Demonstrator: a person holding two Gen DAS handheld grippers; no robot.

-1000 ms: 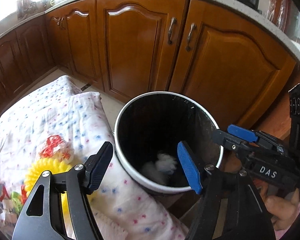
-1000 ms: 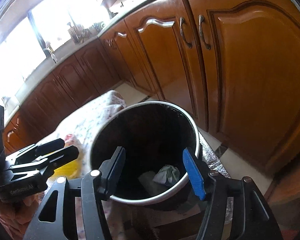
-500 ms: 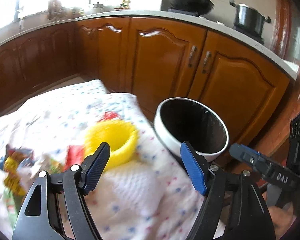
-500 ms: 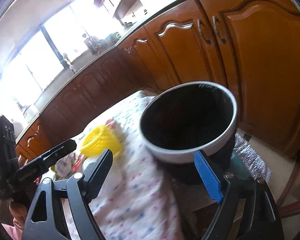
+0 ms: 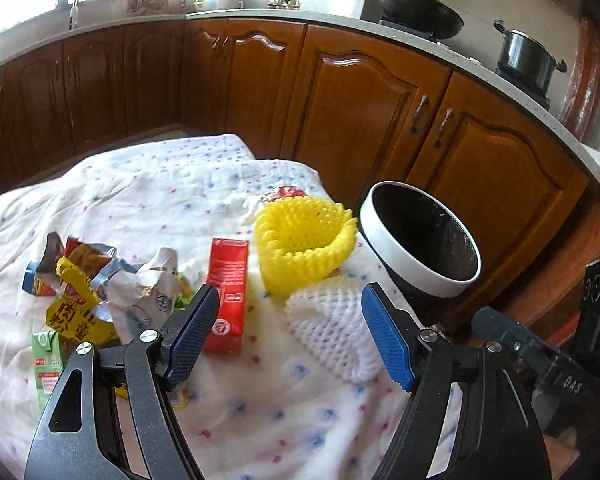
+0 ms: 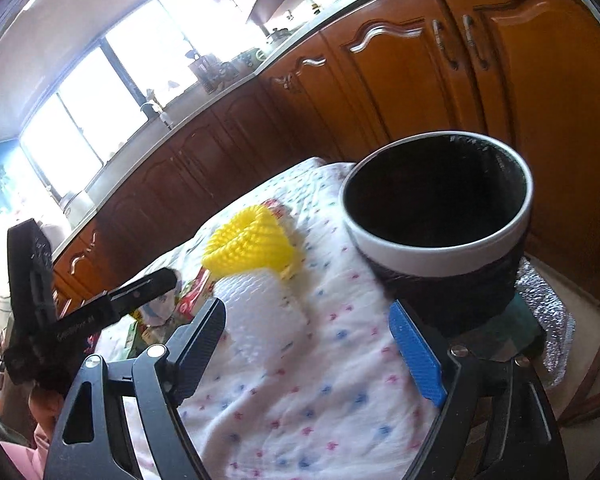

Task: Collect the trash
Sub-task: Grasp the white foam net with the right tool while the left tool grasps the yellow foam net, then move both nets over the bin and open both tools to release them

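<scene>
A black bin with a white rim point(image 5: 420, 258) stands at the table's right edge; it also shows in the right wrist view point(image 6: 440, 248). Trash lies on the dotted cloth point(image 5: 148, 192): a yellow foam net point(image 5: 304, 240), a white foam net point(image 5: 332, 328), a red carton point(image 5: 226, 292), crumpled wrappers point(image 5: 96, 280) and a green carton point(image 5: 48, 364). My left gripper point(image 5: 288, 340) is open and empty above the cloth, near the red carton and white net. My right gripper point(image 6: 312, 356) is open and empty, over the cloth beside the bin.
Brown kitchen cabinets point(image 5: 360, 100) run behind the table under a pale counter point(image 5: 260, 14) with a wok point(image 5: 416, 10) and a pot point(image 5: 526, 58). Silver foil point(image 6: 548, 312) lies under the bin.
Both grippers have pulled back from above the bin toward the table. The bin's inside has gone out of sight and the trash on the cloth has come into view.
</scene>
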